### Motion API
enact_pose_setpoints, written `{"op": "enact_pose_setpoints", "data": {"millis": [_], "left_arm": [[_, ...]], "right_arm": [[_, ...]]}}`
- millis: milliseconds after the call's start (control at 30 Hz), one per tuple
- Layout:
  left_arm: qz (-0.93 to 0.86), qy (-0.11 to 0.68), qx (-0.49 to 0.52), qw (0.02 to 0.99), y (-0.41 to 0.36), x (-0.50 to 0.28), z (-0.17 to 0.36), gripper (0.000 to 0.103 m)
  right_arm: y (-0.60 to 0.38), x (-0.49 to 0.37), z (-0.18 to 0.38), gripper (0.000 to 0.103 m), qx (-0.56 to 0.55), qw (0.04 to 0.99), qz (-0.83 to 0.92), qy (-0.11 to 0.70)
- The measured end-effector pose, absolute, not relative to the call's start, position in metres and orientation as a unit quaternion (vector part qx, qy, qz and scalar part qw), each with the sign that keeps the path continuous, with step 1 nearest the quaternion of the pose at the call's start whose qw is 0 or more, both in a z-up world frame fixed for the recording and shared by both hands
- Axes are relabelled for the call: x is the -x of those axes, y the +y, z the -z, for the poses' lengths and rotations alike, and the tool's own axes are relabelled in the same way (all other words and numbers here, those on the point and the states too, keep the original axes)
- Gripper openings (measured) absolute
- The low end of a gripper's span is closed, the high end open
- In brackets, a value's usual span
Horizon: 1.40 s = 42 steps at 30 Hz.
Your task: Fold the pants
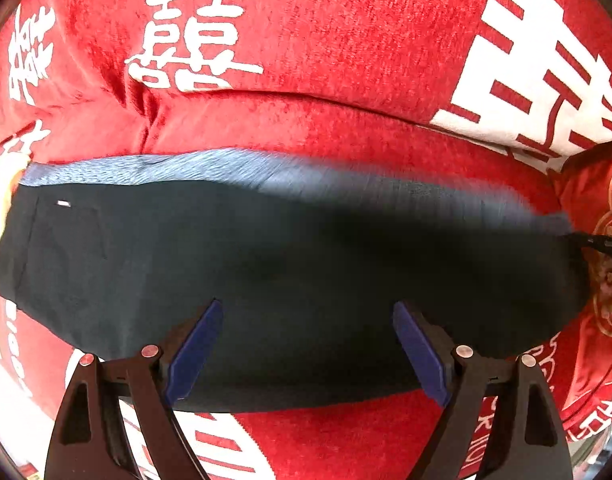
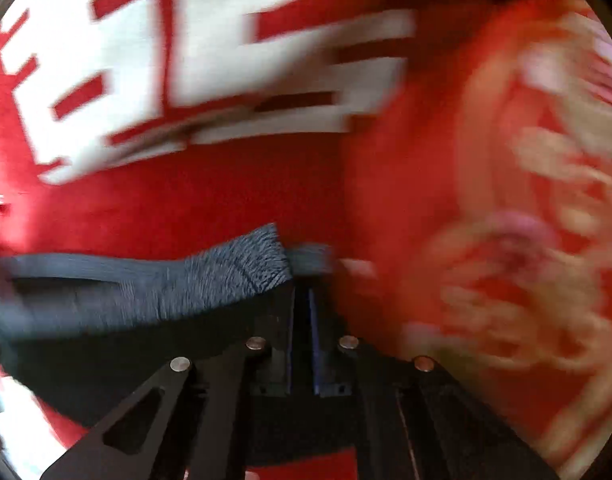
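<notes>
Left wrist view: the dark navy pants (image 1: 265,264) lie as a wide band across a red cover (image 1: 326,40) printed with white characters; what carries the cover cannot be told. The band's left end reaches nearly to the frame's edge. Its far edge turns up a lighter blue-grey strip (image 1: 153,168), with open red cloth beyond it. The left tool (image 1: 306,344) hangs released over the near edge, its blue pads (image 1: 193,356) spread wide and gripping nothing. At the right end, a red cushion with gold ornament (image 1: 602,240) sits just beside the pants.

Right wrist view (motion-blurred): the right tool (image 2: 301,292) is clenched on the pants' (image 2: 105,320) right end at the ribbed grey band (image 2: 225,268). The ornamented cushion (image 2: 506,240) crowds the right.
</notes>
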State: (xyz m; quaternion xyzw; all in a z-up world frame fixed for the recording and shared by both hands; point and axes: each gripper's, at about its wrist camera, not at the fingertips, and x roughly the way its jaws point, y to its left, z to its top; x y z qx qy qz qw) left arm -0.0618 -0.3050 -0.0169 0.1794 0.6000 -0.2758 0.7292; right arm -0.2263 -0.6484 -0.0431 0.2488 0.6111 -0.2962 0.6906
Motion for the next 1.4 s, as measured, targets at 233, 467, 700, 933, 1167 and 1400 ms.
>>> {"op": "enact_pose_setpoints", "data": {"millis": [233,467,700,933,1167,1400], "left_arm": [[0.264,0.604,-0.2,0.725,-0.312,0.059,0.028,0.087],[0.265,0.598,-0.221,0.723,-0.323,0.056,0.042,0.087],[0.253,0.599,-0.256,0.715,-0.322,0.051,0.071,0.09],[0.263,0.6,-0.254,0.712,-0.305,0.061,0.069,0.094],[0.274,0.58,-0.25,0.725,-0.325,0.052,0.047,0.094],[0.265,0.582,-0.251,0.727,-0.359,0.041,0.064,0.094]], "right_arm": [[-0.626,0.281,0.002,0.054,-0.348,0.718,0.309,0.517],[-0.565,0.335,0.024,0.055,-0.446,0.693,0.296,0.483],[-0.584,0.339,0.057,0.018,-0.482,0.671,0.344,0.445],[-0.565,0.348,0.05,0.032,-0.46,0.662,0.349,0.479],[-0.549,0.319,-0.002,0.035,-0.362,0.728,0.325,0.483],[-0.594,0.225,0.03,0.052,-0.334,0.749,0.287,0.495]]}}
